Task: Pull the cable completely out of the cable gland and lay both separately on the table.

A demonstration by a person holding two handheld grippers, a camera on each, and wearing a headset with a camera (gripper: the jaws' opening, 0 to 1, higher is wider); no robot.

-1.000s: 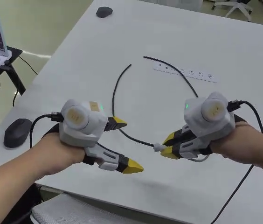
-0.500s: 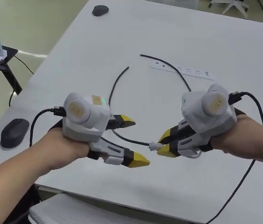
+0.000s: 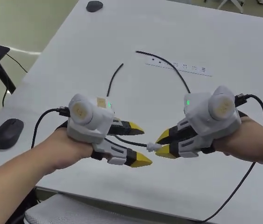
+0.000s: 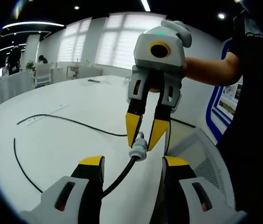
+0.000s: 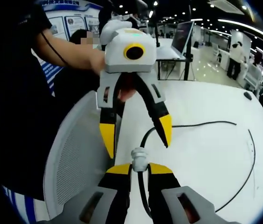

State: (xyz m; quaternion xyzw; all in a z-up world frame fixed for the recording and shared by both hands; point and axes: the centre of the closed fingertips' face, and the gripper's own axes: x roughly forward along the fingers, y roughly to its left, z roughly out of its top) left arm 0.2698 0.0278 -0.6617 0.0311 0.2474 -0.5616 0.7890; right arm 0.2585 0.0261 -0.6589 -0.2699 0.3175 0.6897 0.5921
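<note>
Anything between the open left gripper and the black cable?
Nothing visible: the thin black cable runs between the left gripper's open jaws, toward the small white cable gland held by the right gripper.

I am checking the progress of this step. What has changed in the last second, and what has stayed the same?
The left gripper, open, moved toward the right gripper; its jaws now straddle the cable just behind the cable gland, not yet closed. The right gripper stayed shut on the cable gland, with the cable still in it.
</note>
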